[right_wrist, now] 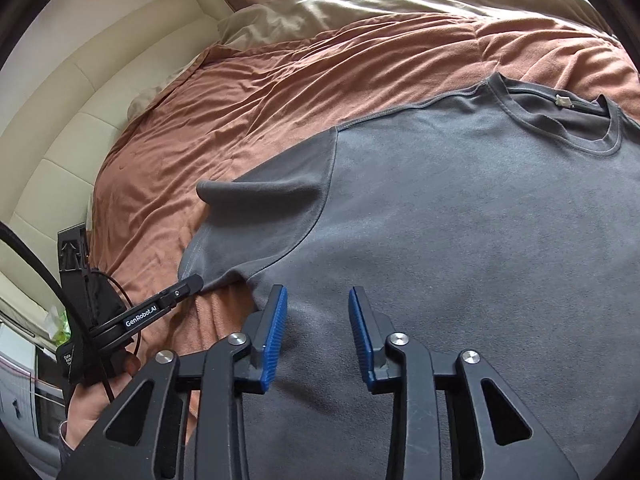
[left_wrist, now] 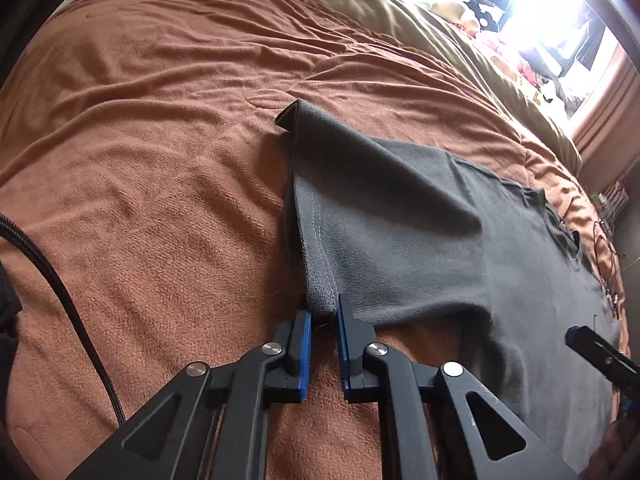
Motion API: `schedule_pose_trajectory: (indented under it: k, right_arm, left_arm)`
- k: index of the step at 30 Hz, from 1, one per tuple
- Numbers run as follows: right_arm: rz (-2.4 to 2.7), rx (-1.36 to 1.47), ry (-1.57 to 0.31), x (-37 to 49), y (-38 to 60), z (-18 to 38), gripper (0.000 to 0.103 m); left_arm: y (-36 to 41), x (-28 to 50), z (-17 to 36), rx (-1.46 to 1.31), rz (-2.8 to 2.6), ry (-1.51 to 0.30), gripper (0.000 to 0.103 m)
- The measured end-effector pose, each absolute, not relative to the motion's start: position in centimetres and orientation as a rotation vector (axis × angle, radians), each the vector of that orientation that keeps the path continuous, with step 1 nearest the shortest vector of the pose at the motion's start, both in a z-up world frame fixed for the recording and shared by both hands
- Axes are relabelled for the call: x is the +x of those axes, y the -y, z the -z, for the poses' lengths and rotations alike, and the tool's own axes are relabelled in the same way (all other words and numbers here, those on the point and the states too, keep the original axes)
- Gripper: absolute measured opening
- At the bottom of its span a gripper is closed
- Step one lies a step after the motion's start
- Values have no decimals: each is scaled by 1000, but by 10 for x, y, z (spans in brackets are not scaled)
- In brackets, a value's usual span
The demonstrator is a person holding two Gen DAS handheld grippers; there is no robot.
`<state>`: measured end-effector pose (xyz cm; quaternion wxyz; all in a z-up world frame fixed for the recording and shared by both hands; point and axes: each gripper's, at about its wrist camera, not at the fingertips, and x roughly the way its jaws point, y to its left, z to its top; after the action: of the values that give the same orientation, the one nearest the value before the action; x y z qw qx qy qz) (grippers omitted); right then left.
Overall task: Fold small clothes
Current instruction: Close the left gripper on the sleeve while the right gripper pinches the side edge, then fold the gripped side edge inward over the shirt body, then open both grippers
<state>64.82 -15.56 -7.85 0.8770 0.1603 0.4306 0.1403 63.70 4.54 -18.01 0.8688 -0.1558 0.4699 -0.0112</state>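
With the left gripper (left_wrist: 323, 312) pinching the sleeve (left_wrist: 316, 240) of the flat grey T-shirt (right_wrist: 460, 240) and the right gripper (right_wrist: 318, 312) hovering spread apart, the sleeve fold looks in hand, calling next for carrying it inward.

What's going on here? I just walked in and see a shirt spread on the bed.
A person with a gripper in each hand is folding a grey T-shirt that lies flat on a brown blanket. The left gripper is shut on the hem of the sleeve, lifting it slightly off the blanket. The right gripper is open and hovers over the shirt's body near the armpit, holding nothing. No fold has been made yet.
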Motion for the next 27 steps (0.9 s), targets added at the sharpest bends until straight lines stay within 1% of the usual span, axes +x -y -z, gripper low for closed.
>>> schedule_pose_trajectory:
  k: [1, 12, 19, 27]
  right_arm:
    - [-302, 350, -902, 651, 156, 81, 22]
    - [-359, 574, -943, 687, 144, 123, 9]
    - [-356, 723, -935, 704, 148, 140, 8]
    - [-388, 809, -1004, 726, 131, 166, 8]
  left_arm:
    - [-45, 634, 175, -325, 29, -968, 10]
    - [-38, 618, 125, -361, 97, -856, 10]
    - [-35, 624, 113, -341, 112, -842, 10]
    - [-32, 629, 107, -339, 141, -830, 10]
